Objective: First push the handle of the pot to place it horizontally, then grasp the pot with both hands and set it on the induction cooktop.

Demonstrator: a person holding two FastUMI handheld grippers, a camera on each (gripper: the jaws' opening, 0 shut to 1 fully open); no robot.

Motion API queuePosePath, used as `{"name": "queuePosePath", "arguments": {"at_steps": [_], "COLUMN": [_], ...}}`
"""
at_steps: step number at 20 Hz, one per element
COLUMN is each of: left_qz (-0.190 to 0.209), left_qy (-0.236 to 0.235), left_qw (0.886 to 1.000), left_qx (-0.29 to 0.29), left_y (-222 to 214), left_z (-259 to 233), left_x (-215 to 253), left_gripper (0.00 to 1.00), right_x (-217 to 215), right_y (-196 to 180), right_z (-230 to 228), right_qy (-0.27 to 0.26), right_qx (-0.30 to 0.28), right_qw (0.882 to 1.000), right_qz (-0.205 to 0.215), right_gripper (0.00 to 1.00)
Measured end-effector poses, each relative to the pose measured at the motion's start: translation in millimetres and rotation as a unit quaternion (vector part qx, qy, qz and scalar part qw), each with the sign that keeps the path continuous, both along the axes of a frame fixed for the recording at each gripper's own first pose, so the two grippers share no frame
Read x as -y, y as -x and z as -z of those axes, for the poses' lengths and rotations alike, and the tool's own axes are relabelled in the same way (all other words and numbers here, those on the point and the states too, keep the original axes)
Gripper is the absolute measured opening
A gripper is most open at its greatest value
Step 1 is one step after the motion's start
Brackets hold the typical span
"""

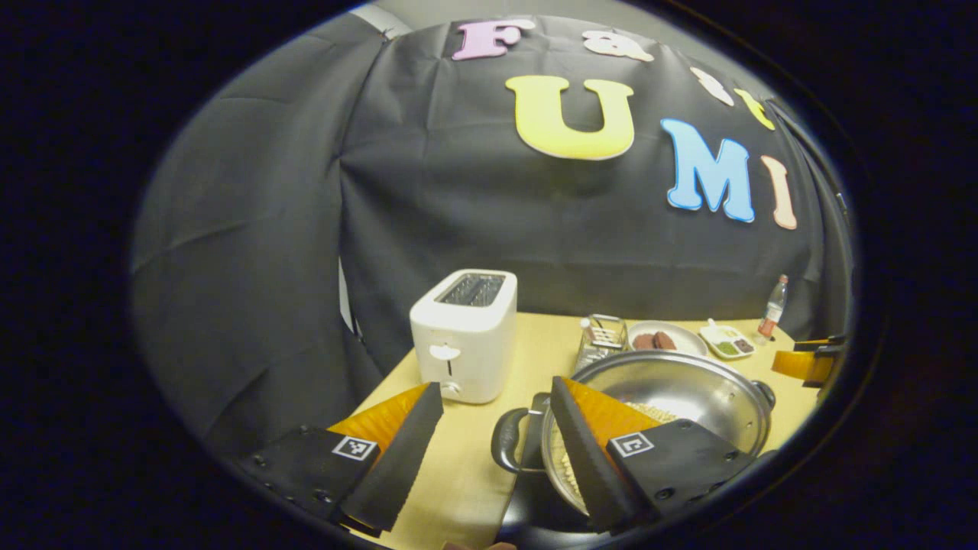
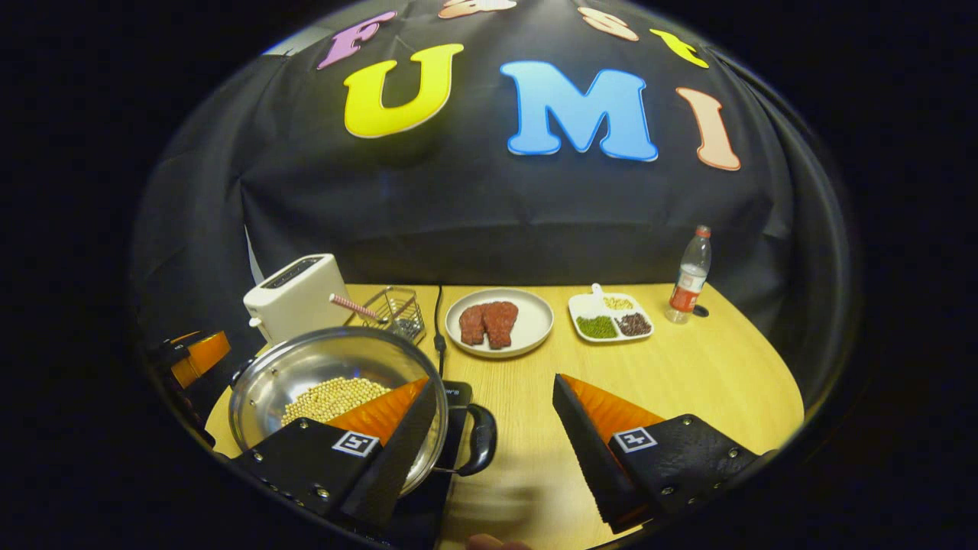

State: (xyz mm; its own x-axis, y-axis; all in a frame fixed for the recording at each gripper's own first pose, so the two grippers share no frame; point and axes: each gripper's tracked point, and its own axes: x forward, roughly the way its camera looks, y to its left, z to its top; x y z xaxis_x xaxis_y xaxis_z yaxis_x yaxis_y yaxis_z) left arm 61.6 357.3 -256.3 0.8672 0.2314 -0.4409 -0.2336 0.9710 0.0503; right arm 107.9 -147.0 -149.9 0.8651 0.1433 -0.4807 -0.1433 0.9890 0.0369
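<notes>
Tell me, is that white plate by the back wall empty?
No. In the right gripper view the white plate holds two reddish-brown pieces of meat.

Toaster (image 2: 294, 296), rack (image 2: 397, 309) crowd behind pot (image 2: 336, 382); right tabletop (image 2: 710, 367) open.

The left gripper view looks forward from low over the yellow wooden bench (image 1: 535, 344), close to the shiny steel pot (image 1: 688, 389) from its left side. The right gripper view faces the same black cloth wall from the pot's (image 2: 306, 367) right side. Both share the white toaster (image 1: 464, 336) (image 2: 294, 294) and the bench (image 2: 688, 367).
</notes>
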Motion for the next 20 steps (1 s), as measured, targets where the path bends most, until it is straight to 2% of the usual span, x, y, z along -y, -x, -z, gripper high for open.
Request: {"name": "queuePosePath", "arguments": {"at_steps": [2,5,6,7,9,11,12,13,14,15,20], "left_qz": [0.001,0.012,0.017,0.022,0.036,0.047,0.057,0.066,0.074,0.08,0.09], "left_qy": [-0.003,-0.005,-0.006,-0.002,0.004,0.007,0.009,0.011,0.01,0.009,0.02], "left_qw": [1.0,0.998,0.997,0.997,0.996,0.993,0.992,0.99,0.989,0.987,0.984], "left_qx": [0.027,0.062,0.072,0.074,0.085,0.104,0.112,0.121,0.129,0.137,0.153], "left_y": [-2.9,-5.9,-9.0,-11.3,-14.3,-16.3,-16.2,-14.5,-13.7,-10.6,-0.1], "left_z": [-42.7,-99.5,-116.8,-129.4,-157.5,-186.6,-200.5,-214.7,-226.7,-236.4,-267.0], "left_x": [23.1,78.0,98.4,119.7,163.1,203.7,226.7,248.4,268.4,287.6,358.6], "left_gripper": [0.99,0.99,0.95,0.99,0.91,0.99,0.99,0.91,0.99,0.95,0.91], "right_x": [19.5,46.5,57.6,71.4,99.8,125.7,141.1,156.5,174.3,188.9,242.1], "right_y": [3.6,7.7,7.5,9.2,16.3,26.2,30.6,34.7,36.7,40.4,58.0], "right_z": [-45.1,-94.1,-110.1,-128.5,-165.8,-195.6,-209.9,-221.4,-230.9,-239.5,-262.3], "right_qy": [-0.008,-0.03,-0.035,-0.037,-0.036,-0.046,-0.052,-0.057,-0.055,-0.052,-0.061], "right_qx": [0.033,0.061,0.074,0.089,0.117,0.131,0.138,0.147,0.155,0.163,0.172], "right_qw": [0.999,0.998,0.997,0.995,0.992,0.99,0.989,0.987,0.986,0.985,0.983], "right_qz": [-0.005,-0.012,-0.014,-0.014,-0.01,-0.001,0.008,0.017,0.025,0.028,0.035], "right_gripper": [0.96,0.95,0.96,0.96,0.95,0.95,0.95,0.95,0.95,0.95,0.97]}}
